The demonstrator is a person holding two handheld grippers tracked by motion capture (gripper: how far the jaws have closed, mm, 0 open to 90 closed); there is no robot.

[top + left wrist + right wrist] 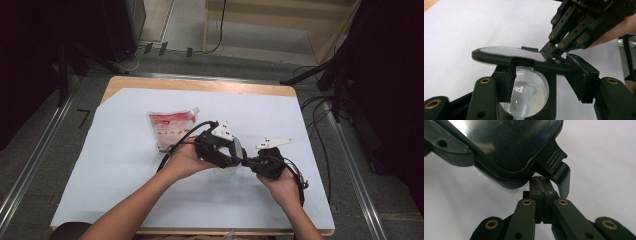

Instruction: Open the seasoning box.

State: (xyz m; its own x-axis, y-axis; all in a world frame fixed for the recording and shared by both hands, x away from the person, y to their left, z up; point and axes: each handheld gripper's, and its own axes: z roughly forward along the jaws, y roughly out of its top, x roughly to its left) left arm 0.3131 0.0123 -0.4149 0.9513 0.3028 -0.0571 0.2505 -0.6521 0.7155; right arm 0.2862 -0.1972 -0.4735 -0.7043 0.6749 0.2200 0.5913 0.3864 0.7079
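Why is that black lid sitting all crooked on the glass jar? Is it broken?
The black lid tilts above the glass jar, lifted off rather than seated. Nothing looks broken. The right gripper pinches its edge.

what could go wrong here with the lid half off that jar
1. The right tool is shut and meets the lid only at its edge by the clasp; it could slip off, dropping the lid back.
2. The jar holds white grains and sits between the left tool pads, but a firm grip isn't evident; prying could tip it and spill.
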